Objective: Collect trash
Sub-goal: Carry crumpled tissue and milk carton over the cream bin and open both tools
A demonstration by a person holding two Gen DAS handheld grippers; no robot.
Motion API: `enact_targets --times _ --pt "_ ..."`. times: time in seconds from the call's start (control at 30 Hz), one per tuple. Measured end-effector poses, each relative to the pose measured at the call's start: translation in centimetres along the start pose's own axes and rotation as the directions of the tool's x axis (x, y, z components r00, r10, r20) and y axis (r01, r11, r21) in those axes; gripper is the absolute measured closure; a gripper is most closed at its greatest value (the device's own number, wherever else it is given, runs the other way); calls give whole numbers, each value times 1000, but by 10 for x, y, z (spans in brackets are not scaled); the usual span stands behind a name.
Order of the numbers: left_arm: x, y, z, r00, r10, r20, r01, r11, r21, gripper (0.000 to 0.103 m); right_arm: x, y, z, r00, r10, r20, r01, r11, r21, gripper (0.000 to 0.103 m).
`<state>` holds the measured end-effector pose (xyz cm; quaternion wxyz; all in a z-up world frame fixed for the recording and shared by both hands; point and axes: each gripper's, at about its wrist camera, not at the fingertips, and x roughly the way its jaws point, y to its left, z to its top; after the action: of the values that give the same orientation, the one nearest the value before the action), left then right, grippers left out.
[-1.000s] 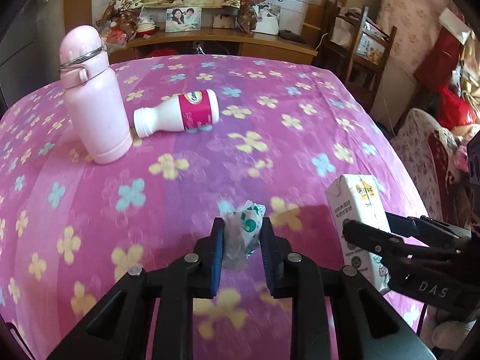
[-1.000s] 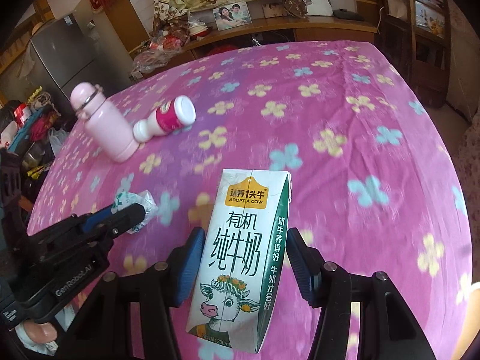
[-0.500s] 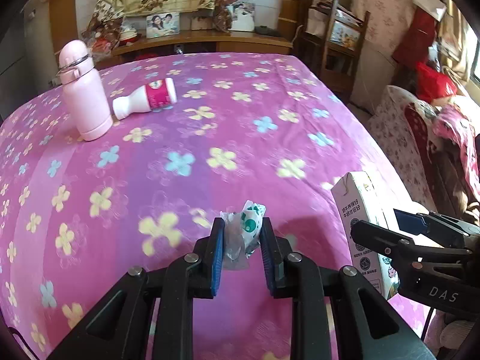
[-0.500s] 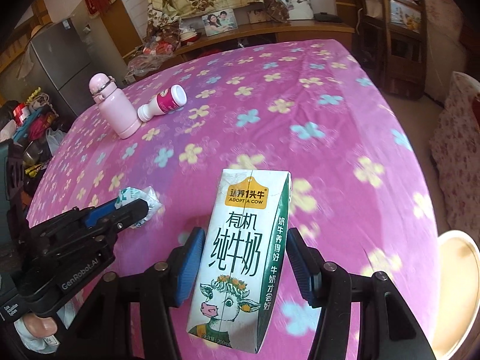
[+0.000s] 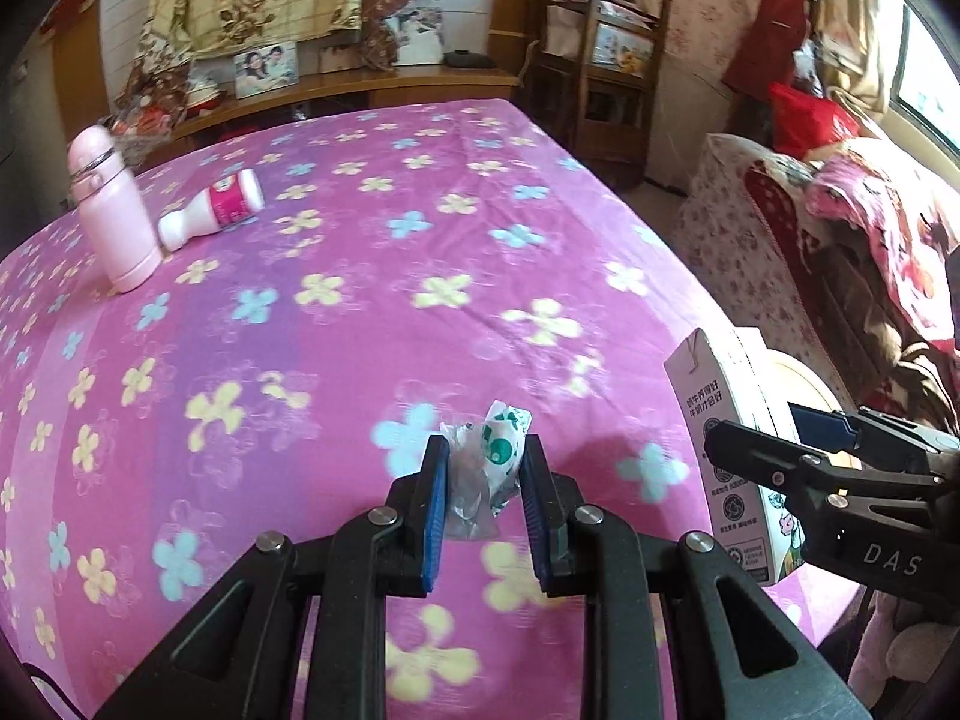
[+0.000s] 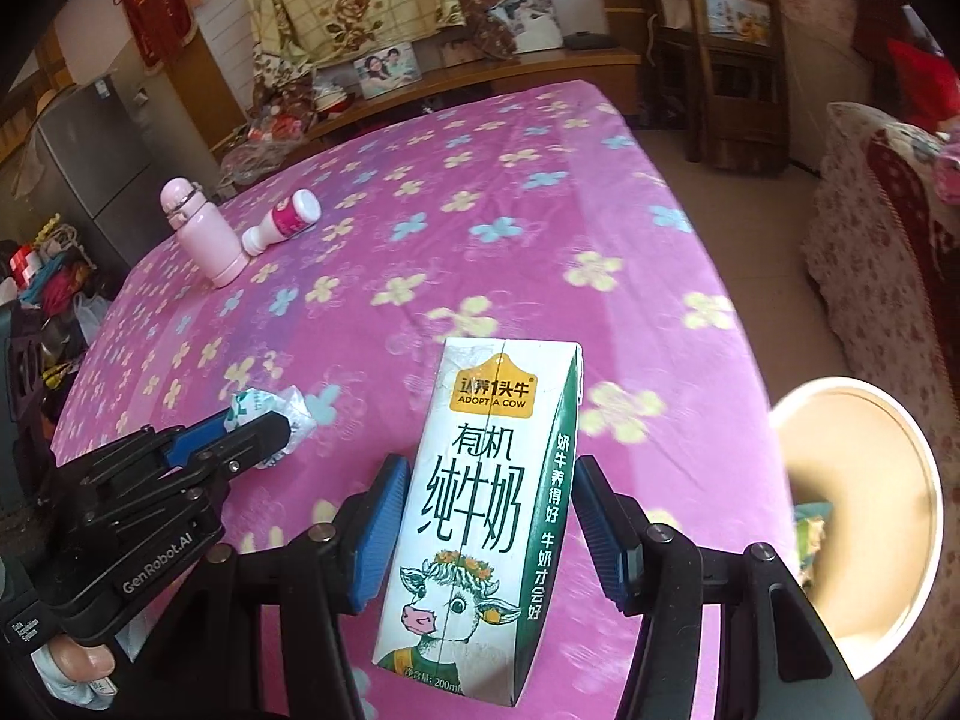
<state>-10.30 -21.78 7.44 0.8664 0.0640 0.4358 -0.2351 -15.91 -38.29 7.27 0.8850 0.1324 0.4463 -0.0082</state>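
left gripper (image 5: 483,480) pinching wrapper (image 5: 489,459) | right gripper (image 6: 489,525) clamping milk carton (image 6: 480,516) | risk: loose wrapper slipping out short of bin (image 6: 864,516)

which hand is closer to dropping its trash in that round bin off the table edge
Right, likely. The right gripper, clamped on the milk carton, sits nearest the table edge with the round bin just beyond its right side. The left gripper, pinching the crumpled wrapper, is farther from it.
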Motion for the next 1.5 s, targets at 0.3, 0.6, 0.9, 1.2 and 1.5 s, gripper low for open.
enact_targets --times 0.3,0.6,0.9,1.2,1.5 --pt "6 -67 -1 997 -78 -21 80 993 92 78 -37 -56 -16 997 -72 27 70 996 60 44" --pt "14 -137 2 985 -161 -57 169 967 189 78 -58 -126 -35 988 -152 22 147 977 155 44" --pt "32 -201 11 967 -232 -107 252 935 251 78 -63 -192 -48 969 -246 -16 244 943 229 44" --pt "56 -239 15 932 -325 -160 356 903 242 75 -54 -243 -56 957 -288 -42 285 896 340 44" --pt "70 -241 16 925 -344 -160 372 906 201 41 -40 -268 -73 968 -240 -78 249 863 440 39"
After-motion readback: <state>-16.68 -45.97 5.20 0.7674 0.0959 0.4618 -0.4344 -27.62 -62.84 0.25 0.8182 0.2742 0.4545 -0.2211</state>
